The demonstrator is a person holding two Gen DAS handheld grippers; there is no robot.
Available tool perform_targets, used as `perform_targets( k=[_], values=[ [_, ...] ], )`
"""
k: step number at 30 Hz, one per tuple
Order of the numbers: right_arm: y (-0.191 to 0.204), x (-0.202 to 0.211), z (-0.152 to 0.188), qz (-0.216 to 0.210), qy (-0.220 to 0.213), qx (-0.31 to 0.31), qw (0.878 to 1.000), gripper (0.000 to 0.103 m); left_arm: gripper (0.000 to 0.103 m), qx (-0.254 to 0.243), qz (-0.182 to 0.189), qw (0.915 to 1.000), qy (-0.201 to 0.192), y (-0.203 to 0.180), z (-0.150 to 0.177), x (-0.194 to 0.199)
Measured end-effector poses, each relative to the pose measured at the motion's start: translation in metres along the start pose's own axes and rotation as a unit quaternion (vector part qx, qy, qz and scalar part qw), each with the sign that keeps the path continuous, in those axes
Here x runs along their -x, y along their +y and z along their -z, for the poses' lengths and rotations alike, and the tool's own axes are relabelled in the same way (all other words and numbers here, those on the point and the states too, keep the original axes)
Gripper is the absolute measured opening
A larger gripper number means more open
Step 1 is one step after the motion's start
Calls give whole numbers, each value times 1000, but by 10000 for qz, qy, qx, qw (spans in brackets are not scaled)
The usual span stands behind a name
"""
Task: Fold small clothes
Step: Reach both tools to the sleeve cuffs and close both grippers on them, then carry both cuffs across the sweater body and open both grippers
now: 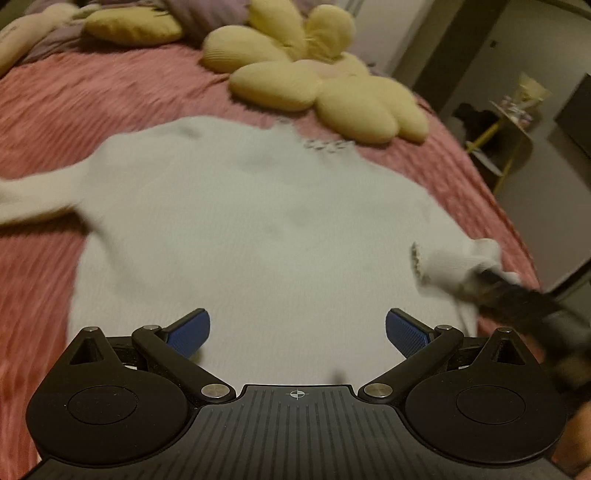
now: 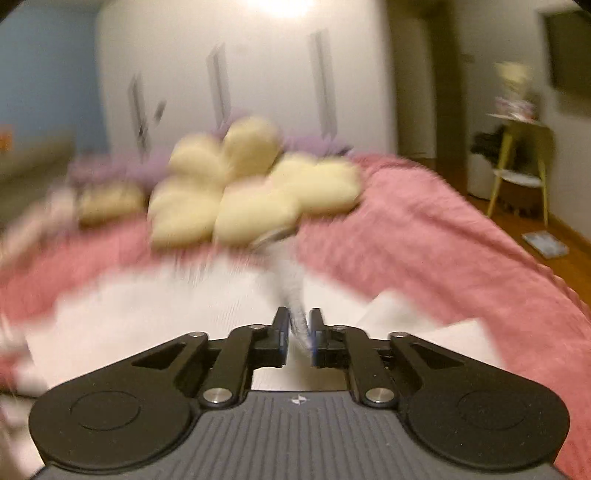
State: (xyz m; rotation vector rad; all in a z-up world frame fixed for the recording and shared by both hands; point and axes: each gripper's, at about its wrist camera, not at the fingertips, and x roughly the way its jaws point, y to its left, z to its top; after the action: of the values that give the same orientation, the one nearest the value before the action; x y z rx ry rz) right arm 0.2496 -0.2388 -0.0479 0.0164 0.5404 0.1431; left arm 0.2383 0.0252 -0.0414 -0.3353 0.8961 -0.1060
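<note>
A white knit sweater (image 1: 240, 229) lies spread flat on the pink bedspread (image 1: 55, 110), with one sleeve (image 1: 33, 203) stretched out to the left. My left gripper (image 1: 297, 325) hovers open above the sweater's lower part, nothing between its blue pads (image 1: 188, 332). At the right, the blurred right gripper (image 1: 487, 277) holds the other sleeve's cuff (image 1: 458, 258), lifted over the sweater's body. In the right wrist view the right gripper (image 2: 298, 325) stands nearly closed with a strip of white fabric (image 2: 293, 295) pinched between its pads, above the sweater (image 2: 147, 314).
A yellow flower-shaped cushion (image 1: 314, 74) (image 2: 240, 184) lies just beyond the sweater's collar, with purple pillows (image 1: 207, 14) behind it. The bed's edge drops off at the right, where a yellow side table (image 2: 524, 155) stands on the wooden floor.
</note>
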Motion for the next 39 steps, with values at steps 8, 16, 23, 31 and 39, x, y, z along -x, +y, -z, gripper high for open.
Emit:
perform_targets(
  k=[8, 16, 23, 31, 39],
  values=[
    [31, 3, 42, 540, 114, 1466, 9877, 42, 103, -119, 835, 9960, 292, -46, -20, -42],
    [-37, 39, 45, 1102, -4, 170, 9938, 47, 88, 206, 1397, 9835, 1131, -95, -37, -131],
    [-70, 30, 63, 1675, 271, 250, 9852, 46, 66, 81, 1600, 9793, 1236, -113, -40, -141],
    [-78, 5, 58, 1805, 437, 42, 9826, 32, 15, 286, 1794, 9726, 1453, -111, -39, -151],
    [-78, 6, 45, 1631, 250, -83, 9863, 34, 13, -54, 1656, 9844, 592, -96, -66, -107]
  ],
)
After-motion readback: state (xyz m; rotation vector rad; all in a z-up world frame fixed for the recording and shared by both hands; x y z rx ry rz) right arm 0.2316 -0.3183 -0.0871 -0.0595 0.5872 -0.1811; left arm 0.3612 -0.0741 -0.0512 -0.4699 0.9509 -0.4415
